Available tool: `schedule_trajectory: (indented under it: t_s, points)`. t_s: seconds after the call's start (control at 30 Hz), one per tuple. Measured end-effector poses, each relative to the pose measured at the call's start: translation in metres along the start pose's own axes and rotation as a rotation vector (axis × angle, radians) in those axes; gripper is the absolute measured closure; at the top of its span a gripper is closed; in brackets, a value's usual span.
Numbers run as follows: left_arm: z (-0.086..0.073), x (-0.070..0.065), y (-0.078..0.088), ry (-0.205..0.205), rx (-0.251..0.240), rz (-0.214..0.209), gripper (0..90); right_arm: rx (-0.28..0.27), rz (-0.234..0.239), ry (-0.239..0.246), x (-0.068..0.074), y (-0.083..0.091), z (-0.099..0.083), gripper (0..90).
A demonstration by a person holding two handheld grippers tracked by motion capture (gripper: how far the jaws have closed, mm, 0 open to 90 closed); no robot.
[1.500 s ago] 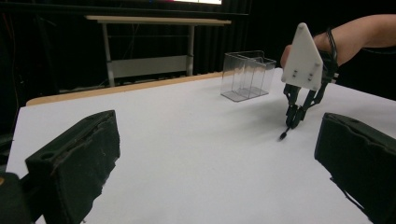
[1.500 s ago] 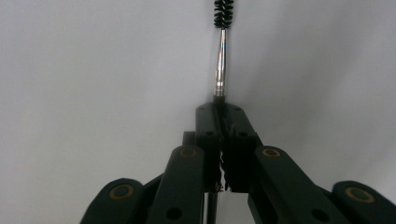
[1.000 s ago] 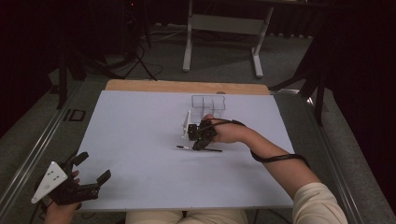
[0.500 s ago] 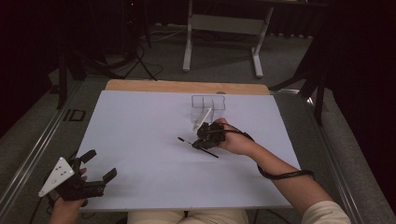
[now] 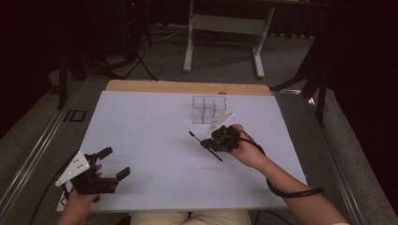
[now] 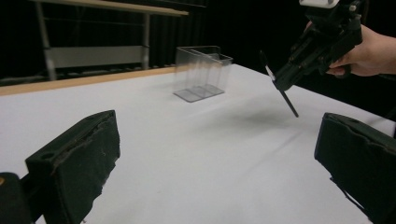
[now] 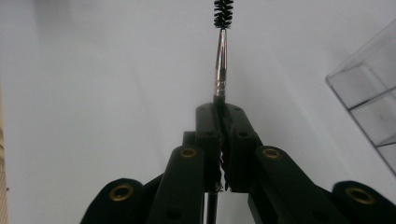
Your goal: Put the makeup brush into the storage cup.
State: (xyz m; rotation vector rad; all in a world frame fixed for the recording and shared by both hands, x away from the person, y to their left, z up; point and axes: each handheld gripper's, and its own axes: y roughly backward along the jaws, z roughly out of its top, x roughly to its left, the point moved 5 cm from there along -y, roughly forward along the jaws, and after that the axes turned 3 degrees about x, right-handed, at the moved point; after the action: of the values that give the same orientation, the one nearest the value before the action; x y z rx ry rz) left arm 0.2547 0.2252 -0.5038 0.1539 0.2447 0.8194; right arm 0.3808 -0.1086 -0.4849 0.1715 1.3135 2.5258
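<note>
Right claw [image 5: 209, 143] clamps brush [image 7: 221, 51] | left claw [image 5: 113, 162] wide, empty | clear organizer [image 5: 208, 109] nearby

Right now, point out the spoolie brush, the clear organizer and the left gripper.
spoolie brush [image 7: 223, 13]: right gripper view, on its bristle head.
clear organizer [image 5: 206, 108]: high view, on its front wall.
left gripper [image 5: 116, 162]: high view, midway between its open fingers.
</note>
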Motion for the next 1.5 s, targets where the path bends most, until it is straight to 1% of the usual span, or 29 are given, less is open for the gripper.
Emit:
schedule_trajectory:
  t_s: [0.1, 0.27, 0.37, 0.4, 0.47, 0.5, 0.57, 0.63, 0.73, 0.83, 0.97, 1.1, 1.17, 1.23, 1.27, 1.3, 1.37, 1.4, 1.47, 1.5]
  points:
    - [0.001, -0.003, -0.009, 0.012, 0.012, -0.029, 1.1, -0.041, -0.025, -0.009, 0.004, 0.007, -0.002, 86.2]
    - [0.002, -0.010, -0.022, 0.002, 0.039, -0.067, 1.1, -0.102, -0.055, -0.038, 0.006, 0.015, -0.004, 86.2]
    - [0.003, -0.015, -0.032, -0.001, 0.049, -0.093, 1.1, -0.144, -0.064, -0.056, 0.009, 0.021, -0.005, 86.2]
    - [0.004, -0.017, -0.036, 0.002, 0.051, -0.104, 1.1, -0.155, -0.061, -0.060, 0.010, 0.022, -0.005, 86.2]
    - [0.005, -0.021, -0.043, -0.003, 0.059, -0.124, 1.1, -0.175, -0.071, -0.064, 0.012, 0.026, -0.005, 86.2]
    - [0.005, -0.023, -0.048, -0.008, 0.064, -0.131, 1.1, -0.185, -0.063, -0.072, 0.013, 0.027, -0.005, 86.2]
    - [0.007, -0.027, -0.056, -0.013, 0.070, -0.151, 1.1, -0.209, -0.072, -0.084, 0.014, 0.031, -0.006, 86.2]
    - [0.009, -0.031, -0.063, -0.021, 0.073, -0.167, 1.1, -0.243, -0.076, -0.094, 0.016, 0.034, -0.007, 86.2]
    - [0.012, -0.036, -0.072, -0.020, 0.073, -0.188, 1.1, -0.288, -0.085, -0.114, 0.018, 0.038, -0.008, 86.2]
    - [0.016, -0.042, -0.082, -0.022, 0.078, -0.208, 1.1, -0.311, -0.090, -0.126, 0.020, 0.039, -0.010, 86.2]
    - [0.021, -0.049, -0.094, -0.037, 0.085, -0.239, 1.1, -0.338, -0.099, -0.147, 0.022, 0.040, -0.011, 86.2]
    - [0.026, -0.057, -0.105, -0.035, 0.098, -0.274, 1.1, -0.356, -0.098, -0.153, 0.024, 0.042, -0.010, 86.2]
    - [0.027, -0.059, -0.108, -0.038, 0.099, -0.281, 1.1, -0.366, -0.107, -0.151, 0.025, 0.043, -0.010, 86.2]
    - [0.031, -0.065, -0.117, -0.042, 0.102, -0.302, 1.1, -0.390, -0.107, -0.156, 0.026, 0.046, -0.008, 86.2]
    - [0.032, -0.067, -0.121, -0.043, 0.103, -0.309, 1.1, -0.404, -0.115, -0.157, 0.027, 0.048, -0.007, 86.2]
    - [0.033, -0.069, -0.124, -0.038, 0.103, -0.315, 1.1, -0.412, -0.112, -0.159, 0.027, 0.049, -0.007, 86.2]
    - [0.034, -0.073, -0.131, -0.035, 0.112, -0.322, 1.1, -0.429, -0.122, -0.164, 0.029, 0.051, -0.005, 86.2]
    - [0.035, -0.075, -0.134, -0.026, 0.117, -0.329, 1.1, -0.436, -0.118, -0.164, 0.030, 0.051, -0.004, 86.2]
    - [0.035, -0.078, -0.141, -0.018, 0.128, -0.328, 1.1, -0.452, -0.131, -0.160, 0.032, 0.053, -0.002, 86.2]
    - [0.035, -0.080, -0.144, -0.013, 0.129, -0.331, 1.1, -0.458, -0.130, -0.160, 0.033, 0.054, -0.001, 86.2]
